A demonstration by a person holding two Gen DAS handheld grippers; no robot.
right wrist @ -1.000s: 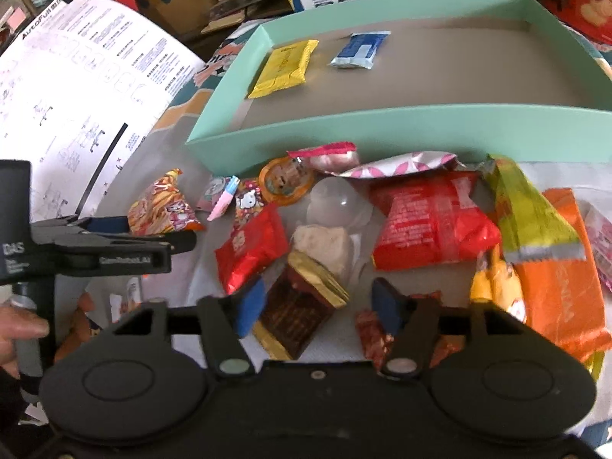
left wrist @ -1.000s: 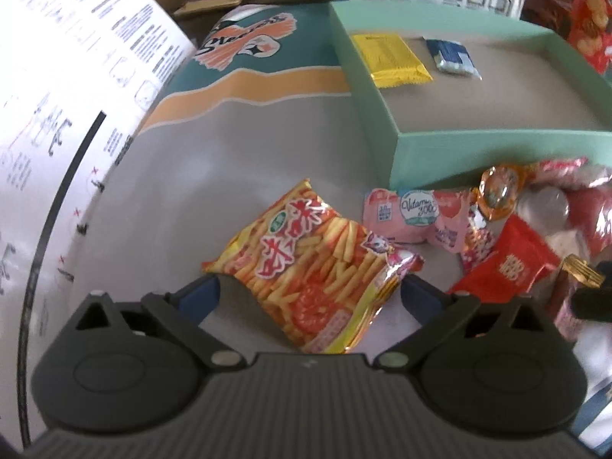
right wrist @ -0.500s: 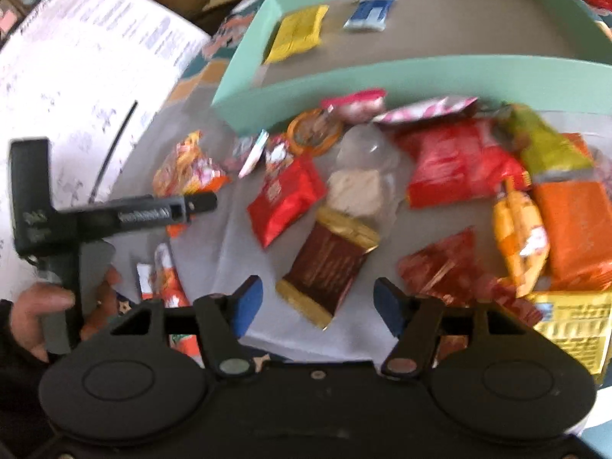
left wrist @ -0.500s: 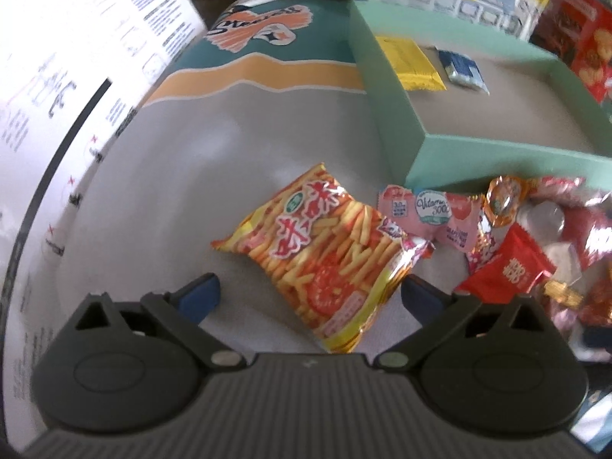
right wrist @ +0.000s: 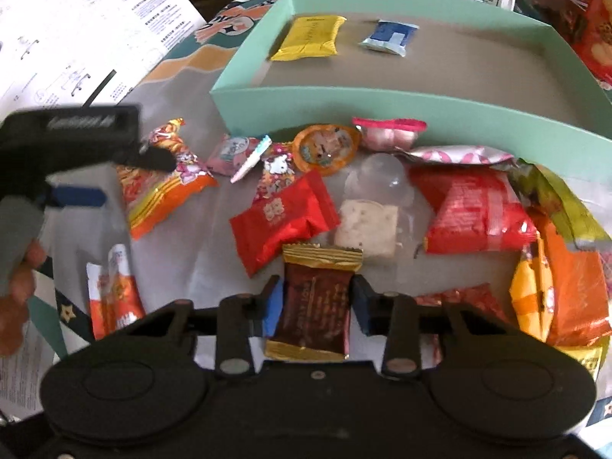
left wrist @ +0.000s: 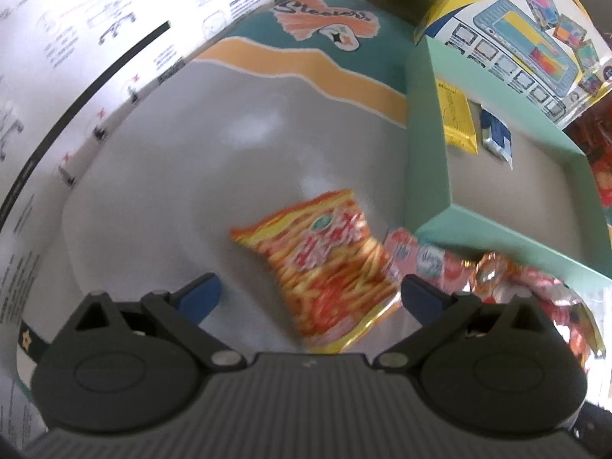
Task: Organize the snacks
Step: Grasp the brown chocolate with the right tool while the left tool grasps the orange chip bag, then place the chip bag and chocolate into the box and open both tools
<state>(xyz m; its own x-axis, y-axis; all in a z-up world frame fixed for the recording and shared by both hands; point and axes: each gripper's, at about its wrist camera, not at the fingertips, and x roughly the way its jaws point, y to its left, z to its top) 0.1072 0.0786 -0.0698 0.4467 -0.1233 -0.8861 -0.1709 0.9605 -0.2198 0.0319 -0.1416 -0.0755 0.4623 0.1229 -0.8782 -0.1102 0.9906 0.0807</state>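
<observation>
Left wrist view: motion blur smears the orange-yellow fries-print snack bag point(left wrist: 325, 264) lying on the grey worktop point(left wrist: 214, 160) between the wide-apart fingers of the left tool point(left wrist: 308, 292); it sat sharper a moment ago.

Right wrist view: the right tool point(right wrist: 315, 300), earlier spread, now apparently clamps the dark brown gold-edged wrapped bar point(right wrist: 315, 300) (lower end hidden), before the mint green cardboard tray point(right wrist: 382, 101).
</observation>
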